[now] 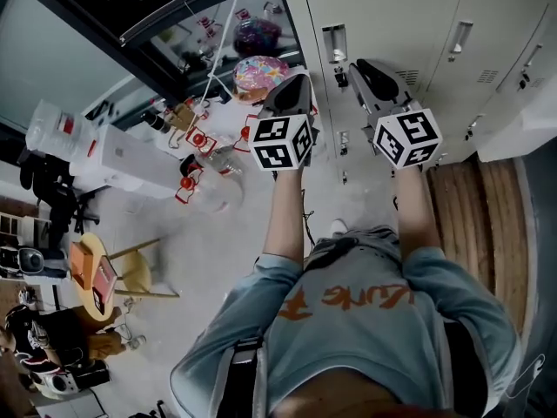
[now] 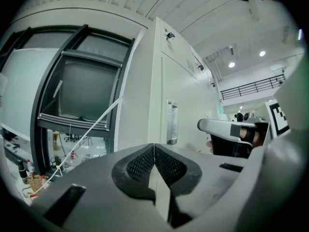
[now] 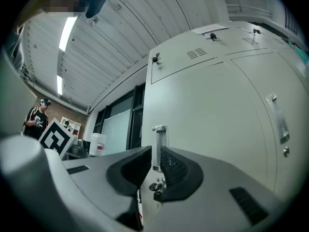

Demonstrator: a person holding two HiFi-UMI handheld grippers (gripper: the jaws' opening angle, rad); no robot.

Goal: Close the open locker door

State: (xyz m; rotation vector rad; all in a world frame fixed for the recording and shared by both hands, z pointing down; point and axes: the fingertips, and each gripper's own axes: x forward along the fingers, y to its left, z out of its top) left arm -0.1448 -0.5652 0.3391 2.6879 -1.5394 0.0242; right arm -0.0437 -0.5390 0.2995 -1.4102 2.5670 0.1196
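A bank of white lockers (image 1: pixel 409 24) fills the upper right of the head view. At the right edge a white panel (image 1: pixel 522 127) juts out from it and looks like the open door. My left gripper (image 1: pixel 296 81) is shut and holds nothing; it points at the locker bank's left end (image 2: pixel 154 151). My right gripper (image 1: pixel 361 66) stands just short of a shut door with a chrome handle (image 1: pixel 334 43). In the right gripper view its jaws (image 3: pixel 153 161) are apart by a narrow gap, and that handle (image 3: pixel 159 146) shows through it, untouched. A lock with a key (image 3: pixel 157 185) sits below the handle.
A dark-framed window (image 2: pixel 72 95) with a white cord (image 1: pixel 222 50) lies left of the lockers. Boxes and toys (image 1: pixel 196 138) litter the floor, with a round wooden stool (image 1: pixel 96 277) further left. A person (image 1: pixel 43 338) sits at the lower left. Wooden flooring (image 1: pixel 487 216) runs below the lockers.
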